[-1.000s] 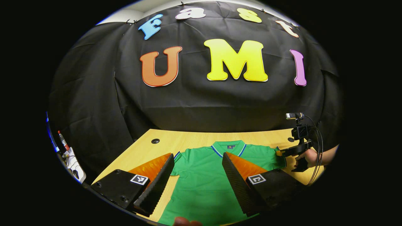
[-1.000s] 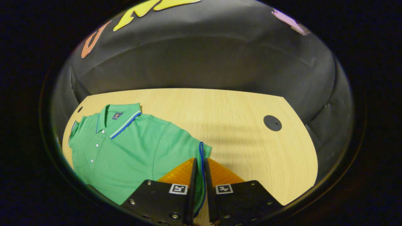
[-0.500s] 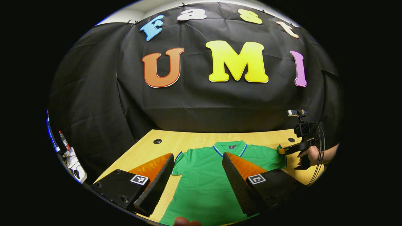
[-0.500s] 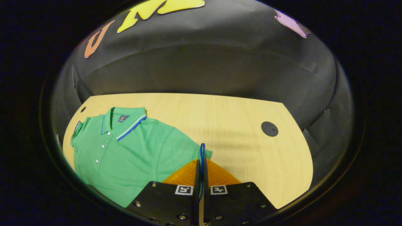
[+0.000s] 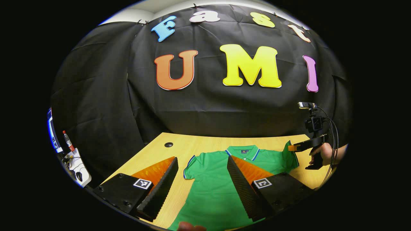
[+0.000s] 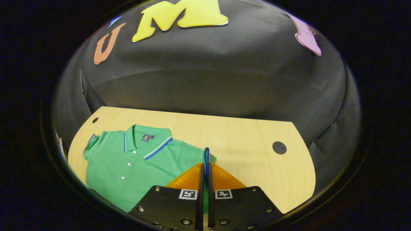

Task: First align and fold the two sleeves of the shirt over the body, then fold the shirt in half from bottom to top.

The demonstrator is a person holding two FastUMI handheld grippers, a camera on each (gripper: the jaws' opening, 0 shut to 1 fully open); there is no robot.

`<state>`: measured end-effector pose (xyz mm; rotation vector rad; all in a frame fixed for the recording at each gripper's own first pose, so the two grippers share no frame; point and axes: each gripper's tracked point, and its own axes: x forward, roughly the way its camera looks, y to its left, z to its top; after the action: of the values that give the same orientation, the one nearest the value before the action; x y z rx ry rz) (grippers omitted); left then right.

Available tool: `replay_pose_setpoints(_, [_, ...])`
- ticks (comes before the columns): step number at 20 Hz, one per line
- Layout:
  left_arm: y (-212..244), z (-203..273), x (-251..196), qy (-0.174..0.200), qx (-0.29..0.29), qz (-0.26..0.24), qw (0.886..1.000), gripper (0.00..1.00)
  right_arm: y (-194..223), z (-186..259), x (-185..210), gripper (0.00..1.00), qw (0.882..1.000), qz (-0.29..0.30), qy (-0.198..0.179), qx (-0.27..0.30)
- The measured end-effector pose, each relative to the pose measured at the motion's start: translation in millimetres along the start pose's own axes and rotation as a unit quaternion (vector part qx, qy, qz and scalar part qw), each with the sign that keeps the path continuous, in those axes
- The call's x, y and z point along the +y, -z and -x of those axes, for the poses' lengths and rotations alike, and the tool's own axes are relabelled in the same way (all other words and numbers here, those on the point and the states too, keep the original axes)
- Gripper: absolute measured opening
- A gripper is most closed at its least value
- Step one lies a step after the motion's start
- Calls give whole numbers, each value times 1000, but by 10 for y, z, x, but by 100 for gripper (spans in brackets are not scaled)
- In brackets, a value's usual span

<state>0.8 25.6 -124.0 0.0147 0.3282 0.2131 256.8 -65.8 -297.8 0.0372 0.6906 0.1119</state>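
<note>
Two hand-held grippers working: right hand-held gripper [image 6: 205, 166] is pinching the shirt [image 6: 135, 163] sleeve cuff [image 6: 206, 157], lifting it at the surface's [image 6: 244, 134] 6 o'clock, left hand-held gripper [image 5: 202, 179] is hanging wide open, empty; next it's probably needing carrying toward 9 o'clock across the body.

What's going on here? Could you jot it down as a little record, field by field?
shirt: green polo shirt, flat, collar toward the booth wall
surface: wooden table
right gripper: shut on the sleeve cuff, raised off the table
left gripper: open, above the shirt body, gripping nothing
other sleeve: flat, unfolded
folds done: none
</note>
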Motion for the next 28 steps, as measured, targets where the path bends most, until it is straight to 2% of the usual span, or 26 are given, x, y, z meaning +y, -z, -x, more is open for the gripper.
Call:
replay_pose_setpoints(11, [175, 73, 545, -36, 2, 39, 999, 99, 106, -80, 781, 5, 999, 19, -14, 34])
replay_pose_setpoints(18, [309, 124, 793, -52, 17, 47, 997, 99, 245, -261, 989, 6, 998, 12, -2, 59])
replay_pose_setpoints(20, [288, 125, 836, -53, 14, 41, 998, 99, 234, -264, 1001, 18, 998, 9, 4, 57])
replay_pose_setpoints(21, [273, 126, 843, -53, 13, 39, 998, 99, 224, -258, 1006, 36, 998, 10, 5, 55])
replay_pose_setpoints(22, [268, 119, 845, -51, 12, 37, 998, 99, 208, -237, 1023, 39, 999, 11, 4, 53])
replay_pose_setpoints(23, [262, 107, 837, -49, 11, 35, 998, 99, 203, -205, 1025, 52, 999, 13, 3, 51])
replay_pose_setpoints(25, [222, 89, 820, -42, 8, 30, 999, 99, 152, -123, 1012, 70, 999, 14, 3, 45])
replay_pose_setpoints(26, [201, 82, 793, -37, 6, 27, 999, 99, 110, -72, 990, 71, 999, 12, 5, 40])
replay_pose_setpoints(27, [178, 67, 761, -32, 4, 24, 999, 99, 64, 0, 965, 83, 999, 9, 7, 34])
replay_pose_setpoints(28, [150, 56, 735, -26, 2, 22, 999, 99, 20, 69, 934, 87, 1000, 6, 10, 26])
